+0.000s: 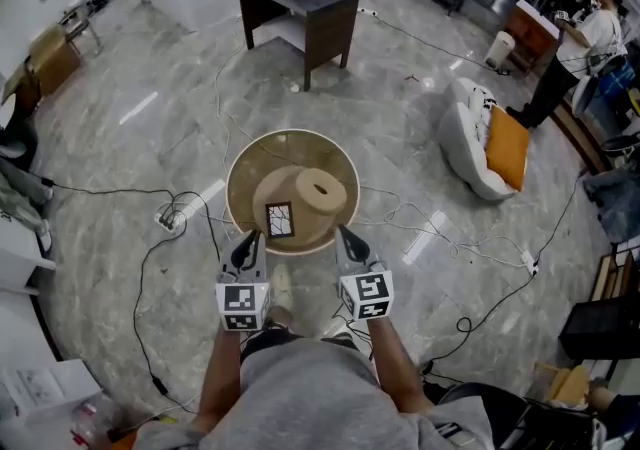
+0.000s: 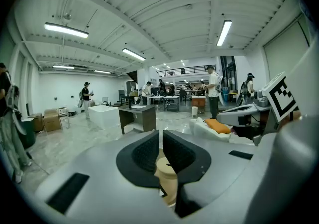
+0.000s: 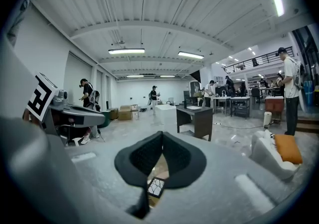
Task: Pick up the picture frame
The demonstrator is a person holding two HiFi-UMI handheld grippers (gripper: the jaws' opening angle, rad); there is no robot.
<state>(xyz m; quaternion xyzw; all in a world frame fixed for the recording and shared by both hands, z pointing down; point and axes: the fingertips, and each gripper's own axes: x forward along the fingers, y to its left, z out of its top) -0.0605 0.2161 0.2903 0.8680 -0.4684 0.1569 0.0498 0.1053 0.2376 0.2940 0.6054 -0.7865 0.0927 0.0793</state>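
**Grey shirt, two grippers, frame just ahead on table**

Grey shirt and both forearms fill the bottom of the head view. Ahead of them, the left gripper (image 1: 247,241) and right gripper (image 1: 347,236) sit at the near rim of a round table (image 1: 250,163), on either side of the frame (image 1: 279,220).

Only the head view shows the whole layout. The frame is propped against the near side of a beige block (image 1: 315,193), well left of the right gripper.

Left gripper (image 2: 161,141) view – pads all but together with a thin slit, gripping nothing. The block (image 2: 167,170) shows below them; of the frame, only a dark corner.

Right gripper (image 3: 162,138) view – tips touching, empty. The frame (image 3: 155,186) shows through the gap under the pads, and the block is mostly hidden.

Frame – dark border, pale face turned toward the person. It stands portrait, long axis up the block, top tipped a little left in the head view.
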